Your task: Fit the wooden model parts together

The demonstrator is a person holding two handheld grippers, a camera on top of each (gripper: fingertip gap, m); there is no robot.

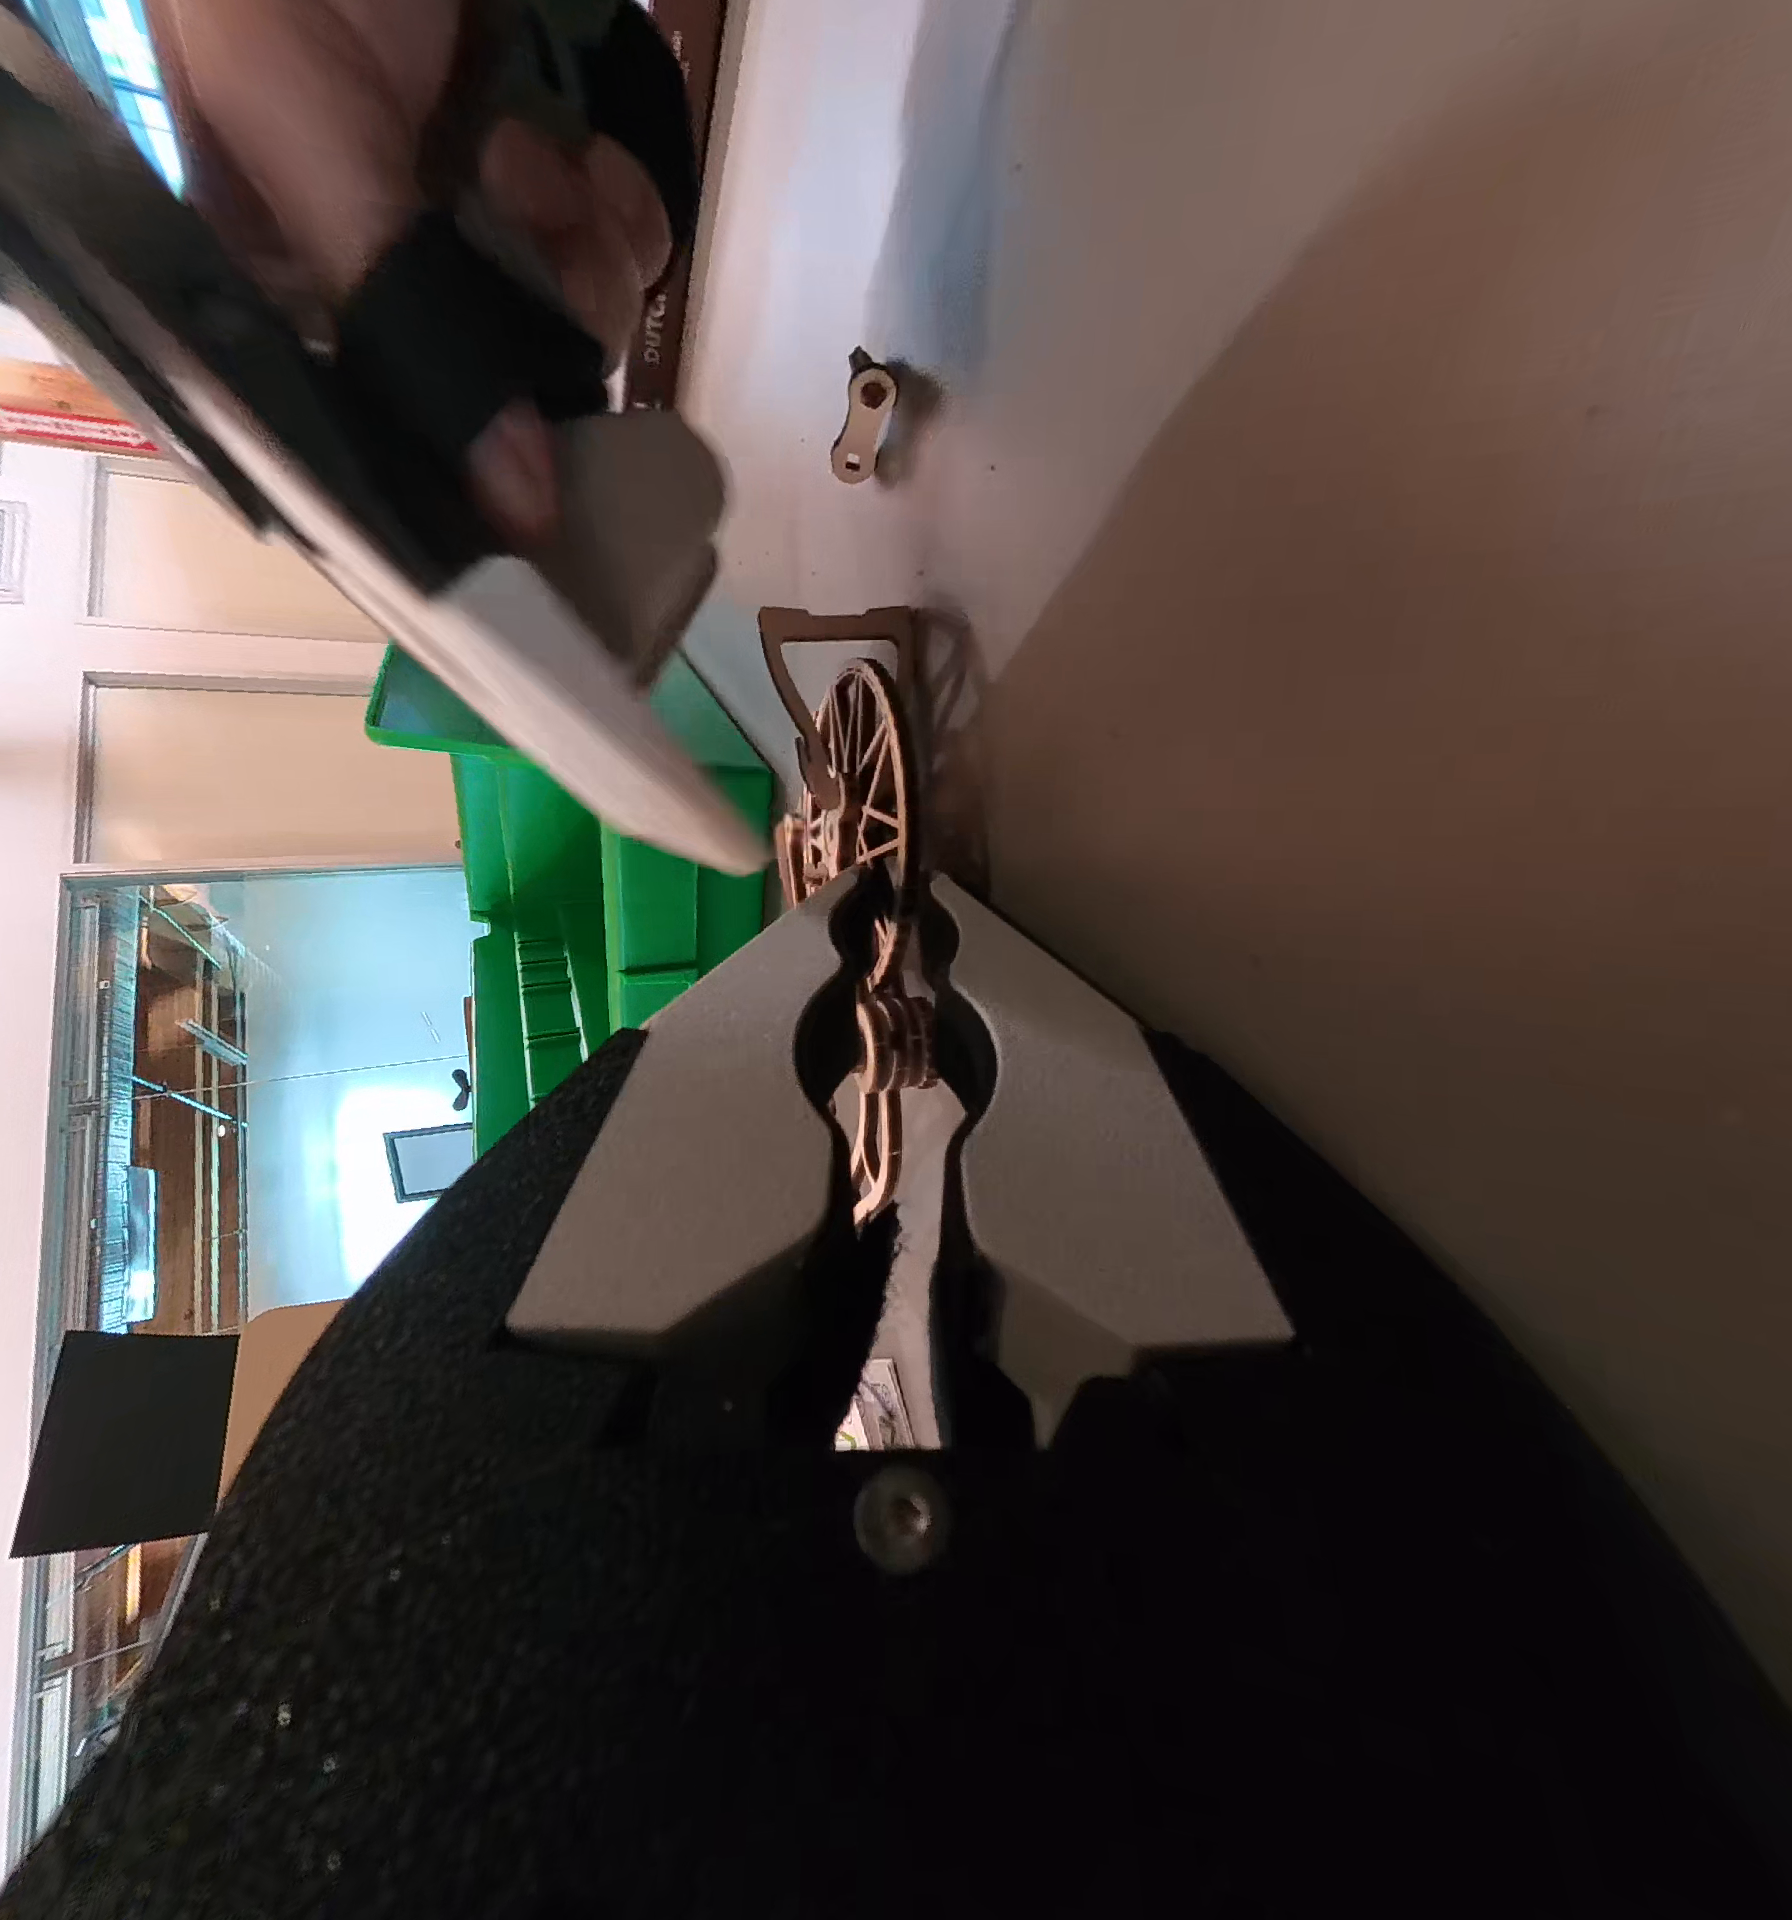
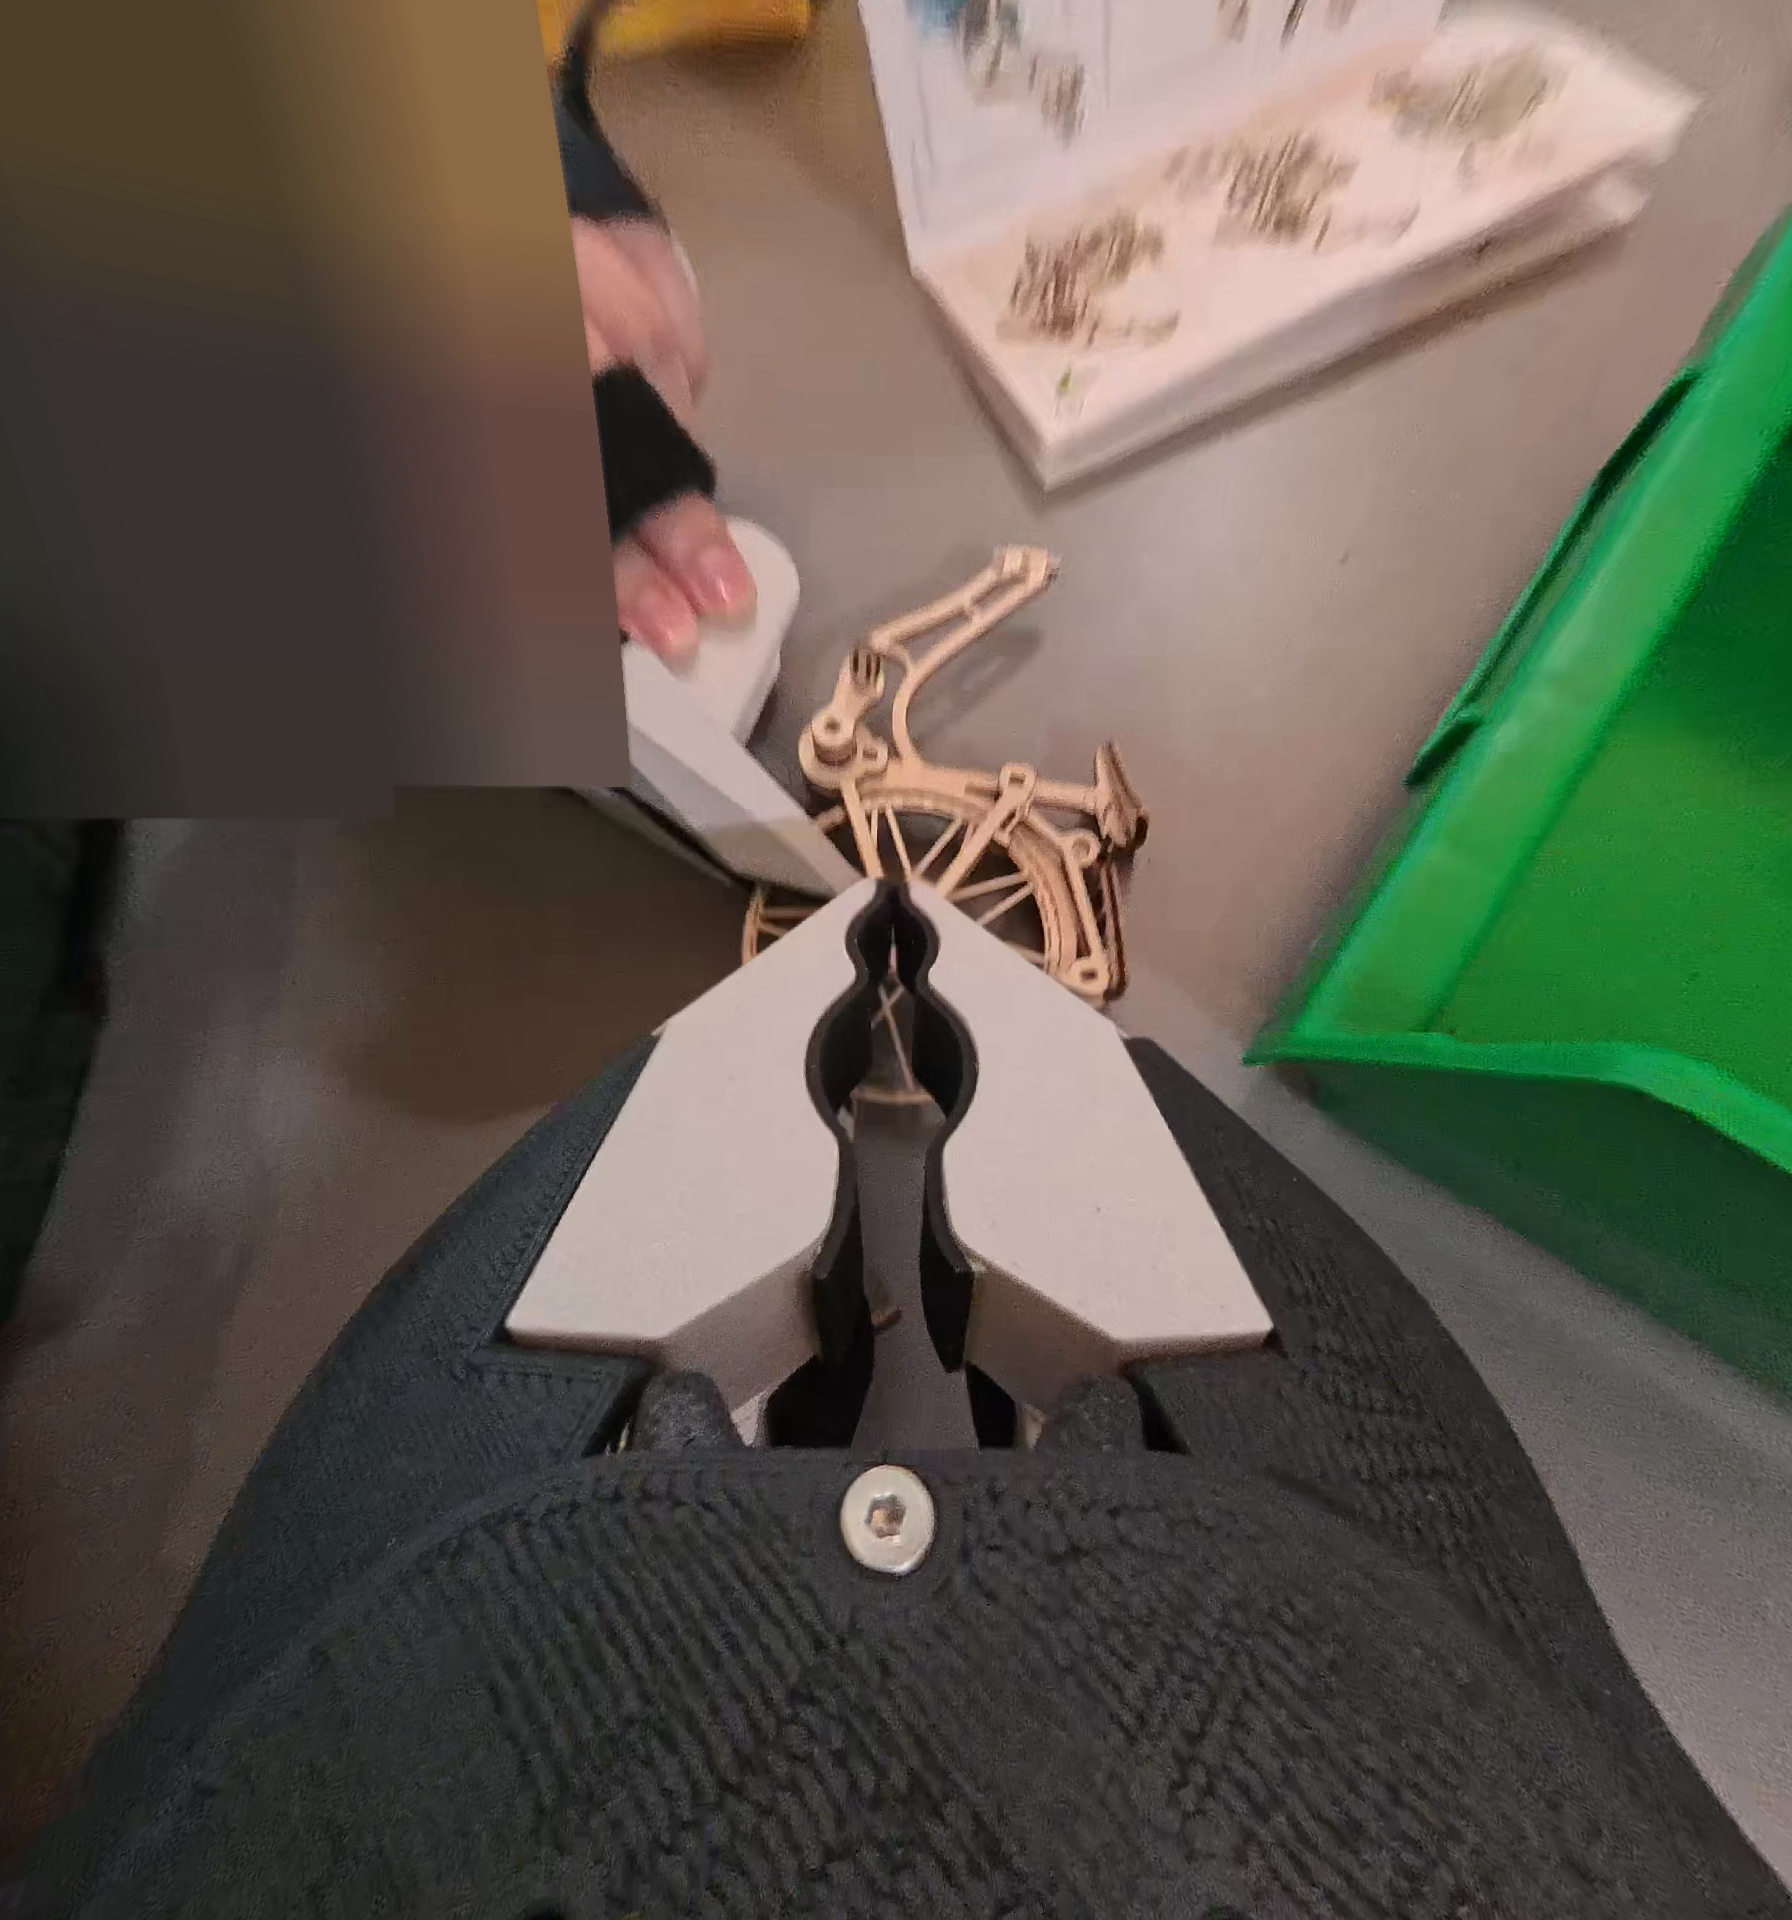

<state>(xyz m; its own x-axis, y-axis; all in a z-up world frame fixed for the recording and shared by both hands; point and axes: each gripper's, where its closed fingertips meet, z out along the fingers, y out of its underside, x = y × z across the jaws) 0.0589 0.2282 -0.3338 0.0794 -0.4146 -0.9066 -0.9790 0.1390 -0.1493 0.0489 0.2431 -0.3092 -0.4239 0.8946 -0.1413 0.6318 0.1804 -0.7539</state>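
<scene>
The wooden model (image 1: 861, 748) is a spoked wheel in a frame with lever arms, and it stands on the table. My left gripper (image 1: 887, 894) is shut on its lower rim and hub. In the right wrist view the model (image 2: 975, 831) lies just ahead of my right gripper (image 2: 887, 899), whose jaws are shut with the tips at the wheel's spokes. I cannot tell if a part is pinched there. The right gripper (image 1: 736, 847) comes in from the upper left in the left wrist view, its tip touching the model. The left gripper (image 2: 757, 821) shows beside it.
A small loose wooden link (image 1: 866, 431) lies on the table beyond the model. A green bin (image 2: 1650, 727) stands close on the right, also in the left wrist view (image 1: 559, 831). A white instruction sheet (image 2: 1235, 229) lies behind. A hand (image 2: 684, 592) holds the left gripper. The tips of both grippers are at nearly the same place.
</scene>
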